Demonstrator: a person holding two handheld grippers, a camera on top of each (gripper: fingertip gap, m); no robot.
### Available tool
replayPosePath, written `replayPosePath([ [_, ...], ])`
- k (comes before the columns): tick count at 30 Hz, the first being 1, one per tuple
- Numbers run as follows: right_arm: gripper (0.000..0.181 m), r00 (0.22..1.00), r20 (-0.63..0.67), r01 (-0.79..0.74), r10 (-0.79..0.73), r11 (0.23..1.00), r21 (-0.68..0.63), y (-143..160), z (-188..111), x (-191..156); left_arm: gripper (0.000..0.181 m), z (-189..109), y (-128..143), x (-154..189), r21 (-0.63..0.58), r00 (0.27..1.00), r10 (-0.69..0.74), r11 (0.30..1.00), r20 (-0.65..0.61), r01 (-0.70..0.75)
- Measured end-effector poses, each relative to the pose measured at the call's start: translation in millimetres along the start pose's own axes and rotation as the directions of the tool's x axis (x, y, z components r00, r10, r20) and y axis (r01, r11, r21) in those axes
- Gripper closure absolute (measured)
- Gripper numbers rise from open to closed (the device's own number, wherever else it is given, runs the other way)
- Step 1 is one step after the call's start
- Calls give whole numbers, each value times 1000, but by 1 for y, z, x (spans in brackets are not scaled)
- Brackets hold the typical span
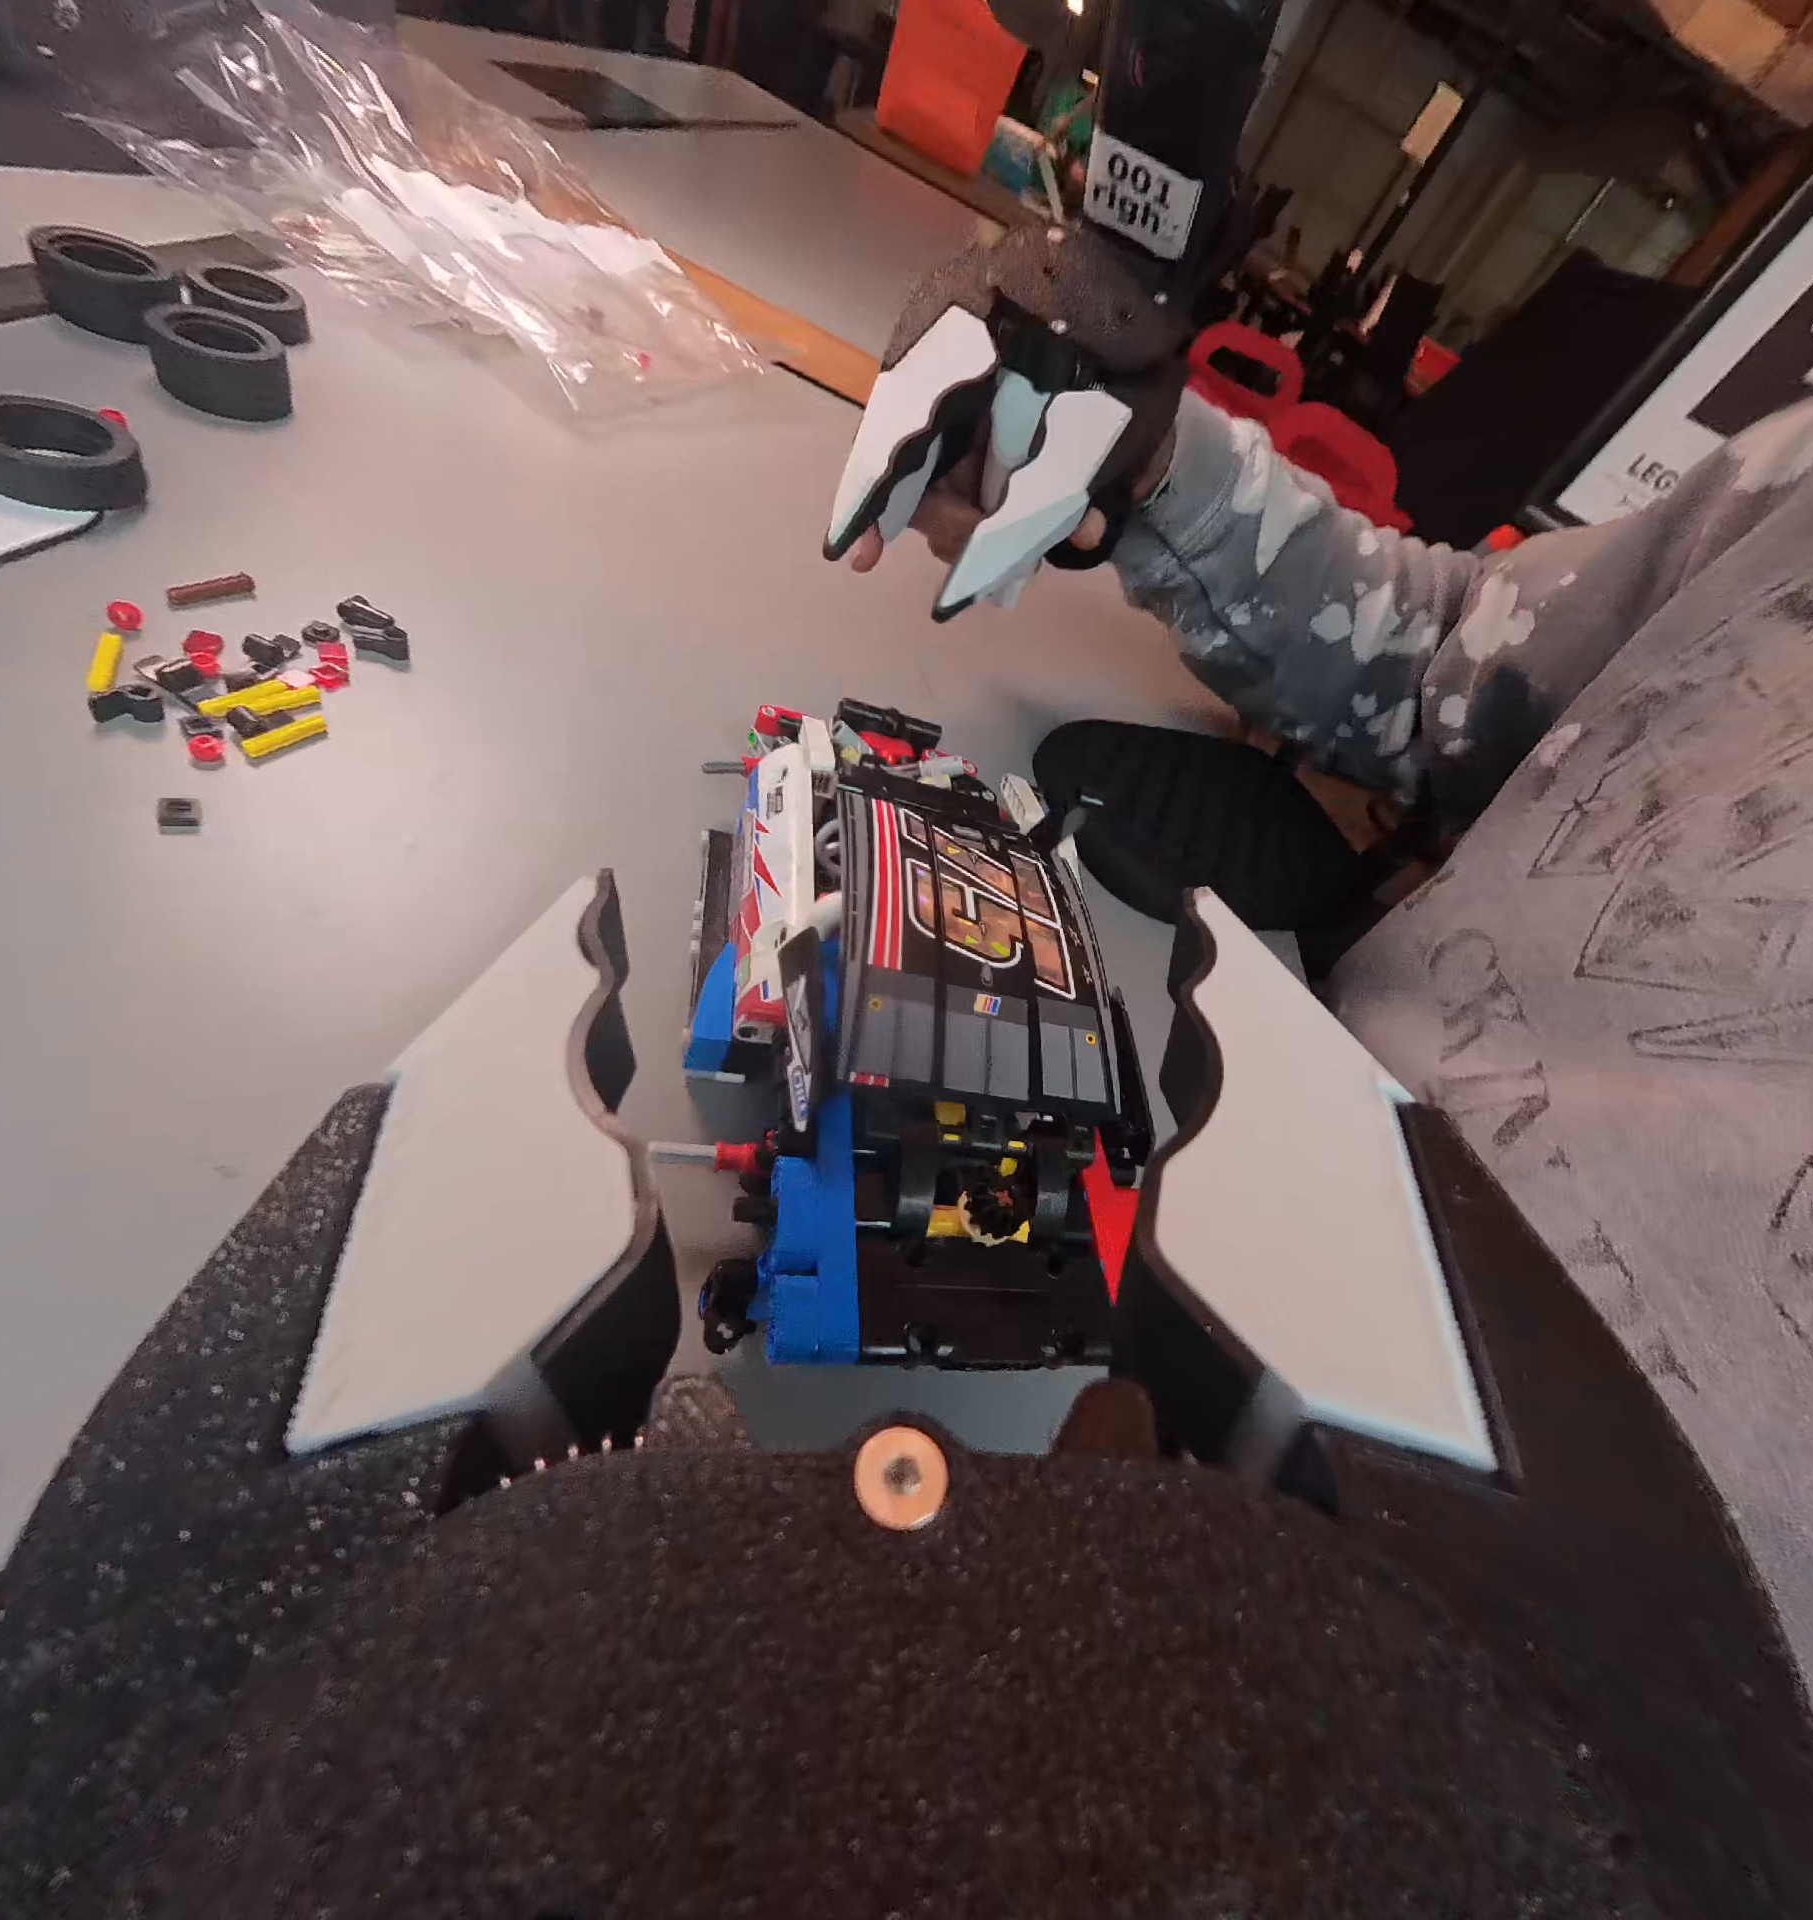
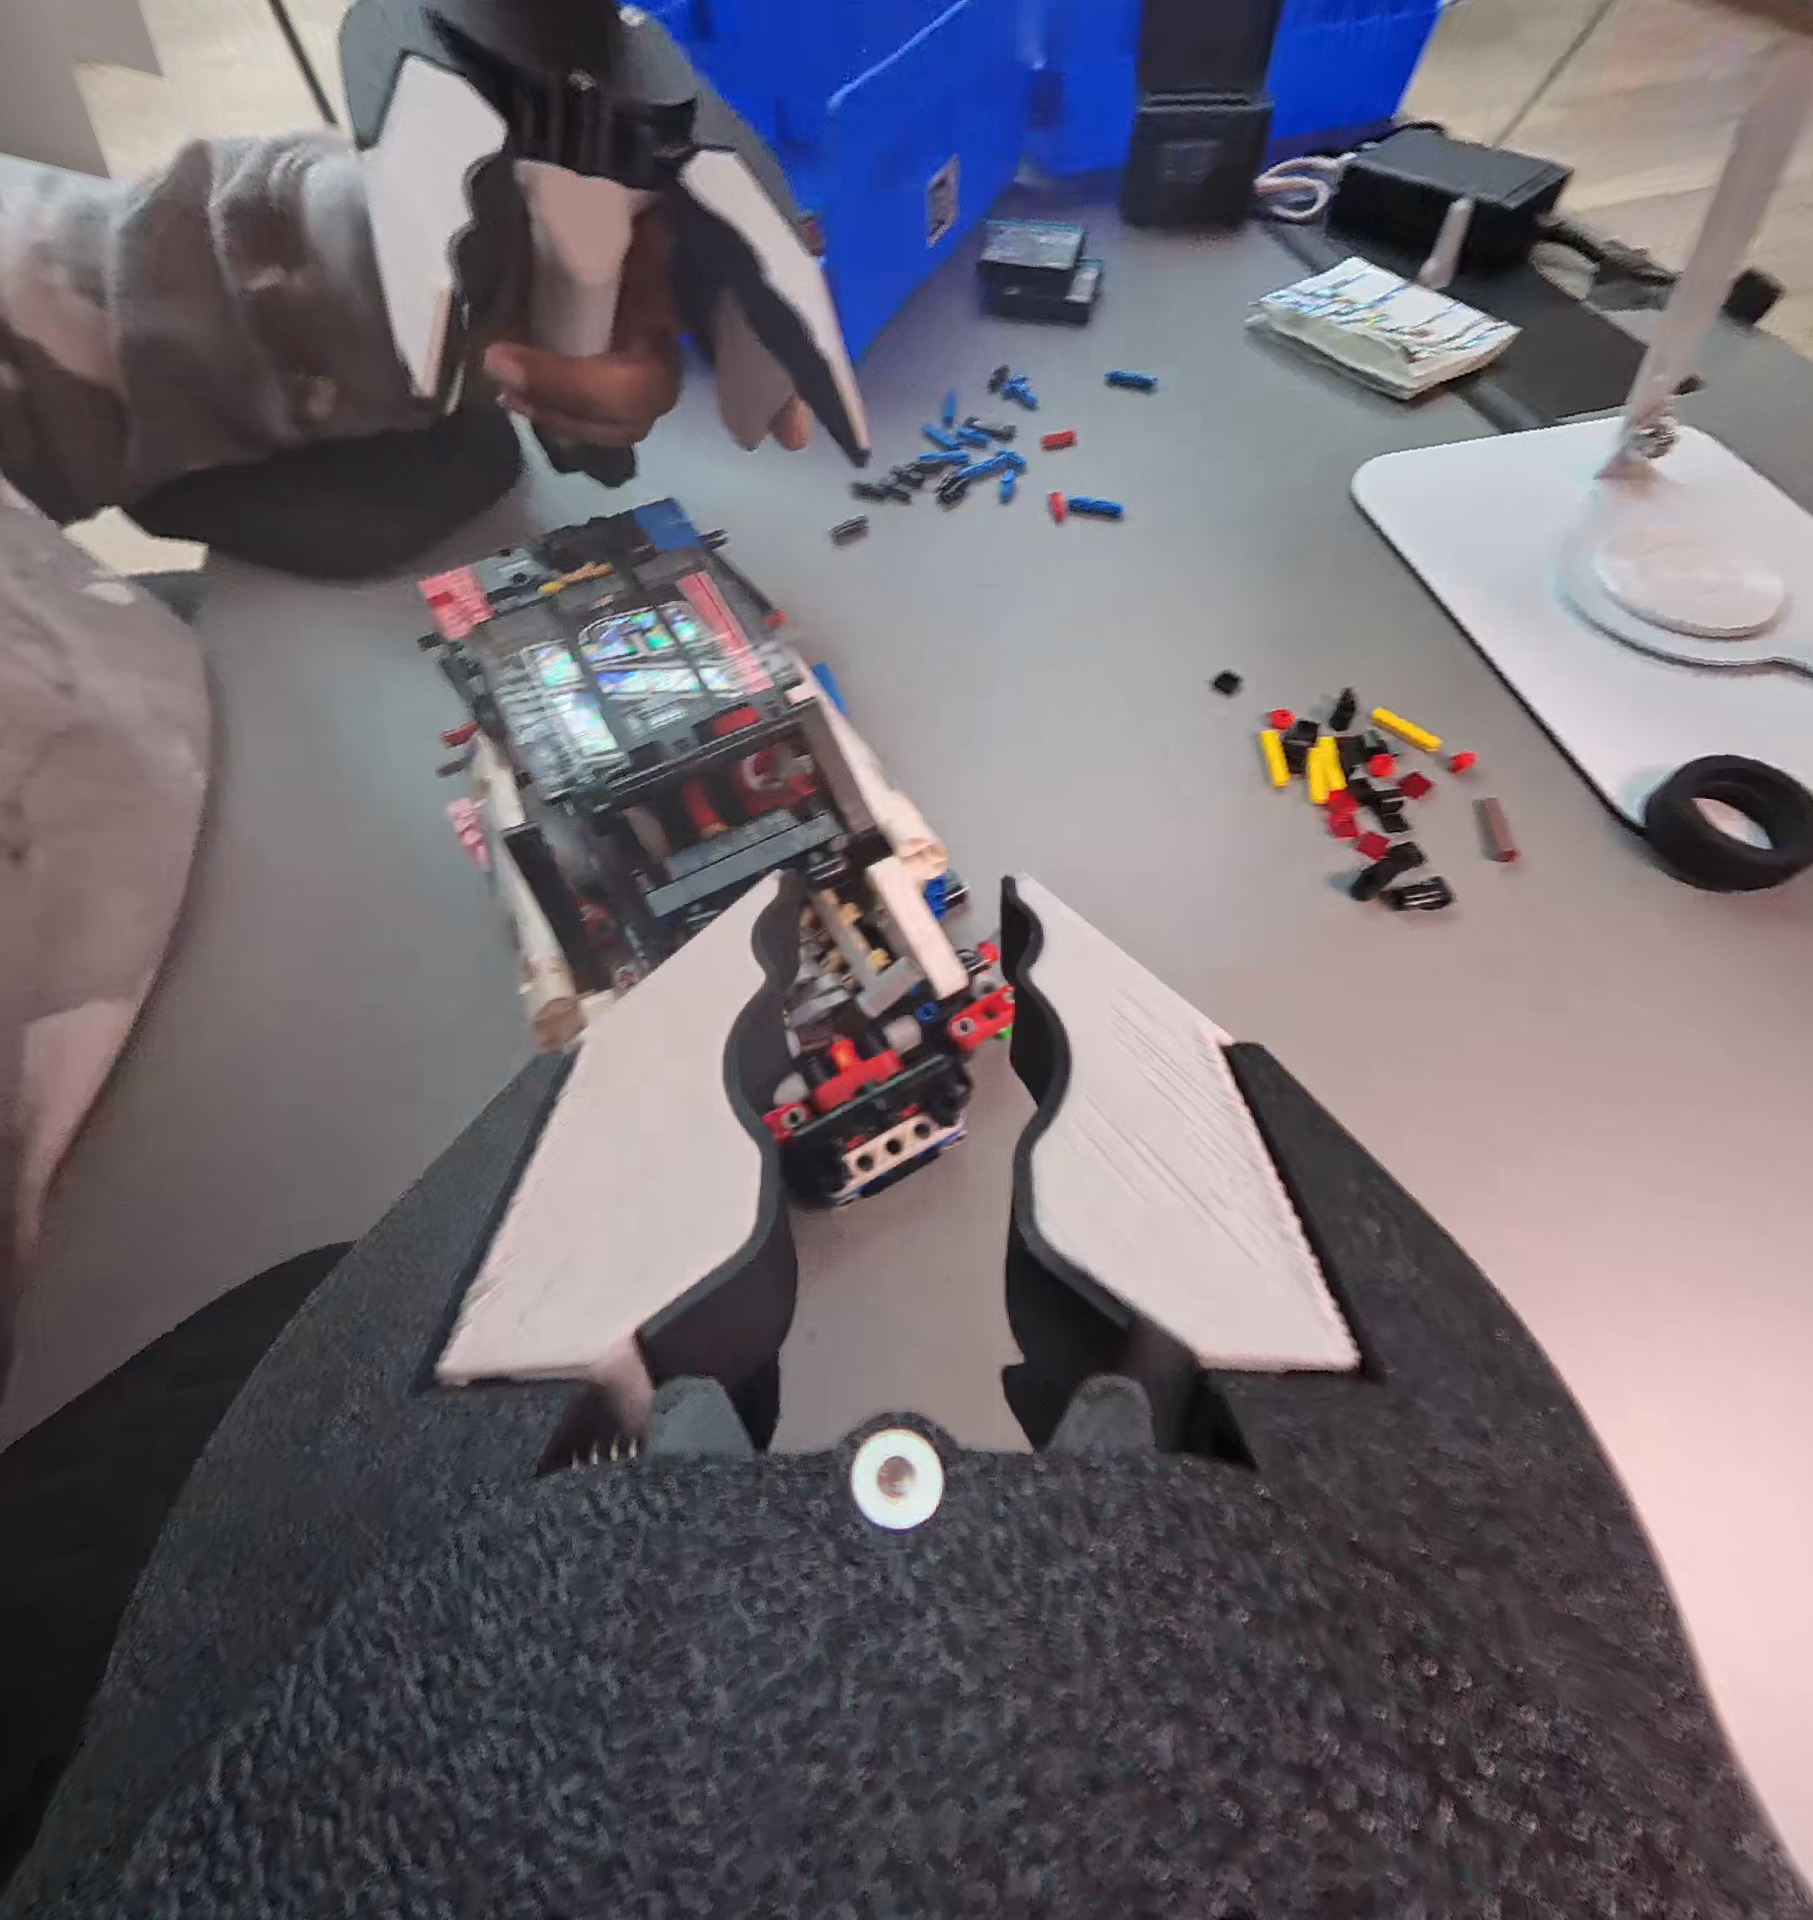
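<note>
Grey table (image 1: 466,935), blue bin (image 2: 881,125) behind

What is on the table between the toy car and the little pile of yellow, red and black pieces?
Nothing: in the right wrist view, bare grey table separates the brick-built car from the pile of small pieces.

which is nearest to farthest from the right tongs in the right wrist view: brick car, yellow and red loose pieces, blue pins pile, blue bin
1. brick car, its end between the open right tongs
2. yellow and red loose pieces, to the right
3. blue pins pile, beyond the car
4. blue bin, at the far table edge
</note>
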State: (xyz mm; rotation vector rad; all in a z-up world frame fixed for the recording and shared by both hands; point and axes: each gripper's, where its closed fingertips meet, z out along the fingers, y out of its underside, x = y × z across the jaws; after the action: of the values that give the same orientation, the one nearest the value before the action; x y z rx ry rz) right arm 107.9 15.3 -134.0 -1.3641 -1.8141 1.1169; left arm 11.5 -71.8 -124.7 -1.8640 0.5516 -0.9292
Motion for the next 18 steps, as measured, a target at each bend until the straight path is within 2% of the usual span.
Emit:
replayPosePath([
  [2, 125, 999, 31, 45, -43, 996, -71, 10, 0, -23, 71, 8, 8, 7, -68, 999, 39, 997, 3, -38],
  [4, 121, 993, 40, 112, -107, 980, -164, 25, 1, -39, 65, 16, 19, 11, -150, 996, 91, 985, 24, -86],
  [8, 144, 972, 75, 235, -223, 933, -272, 49, 2, -62, 63, 30, 30, 19, -265, 985, 169, 952, 44, -152],
  [11, 153, 961, 60, 273, -268, 908, -318, 63, 2, -64, 63, 38, 35, 19, -347, 975, 211, 921, 62, -178],
  [14, 170, 956, 32, 290, -293, 913, -288, 62, 5, -63, 60, 48, 48, 20, -463, 968, 244, 865, 54, -192],
  [18, 171, 952, 5, 296, -306, 918, -263, 60, 8, -58, 56, 60, 63, 17, -583, 948, 313, 781, 53, -225],
])
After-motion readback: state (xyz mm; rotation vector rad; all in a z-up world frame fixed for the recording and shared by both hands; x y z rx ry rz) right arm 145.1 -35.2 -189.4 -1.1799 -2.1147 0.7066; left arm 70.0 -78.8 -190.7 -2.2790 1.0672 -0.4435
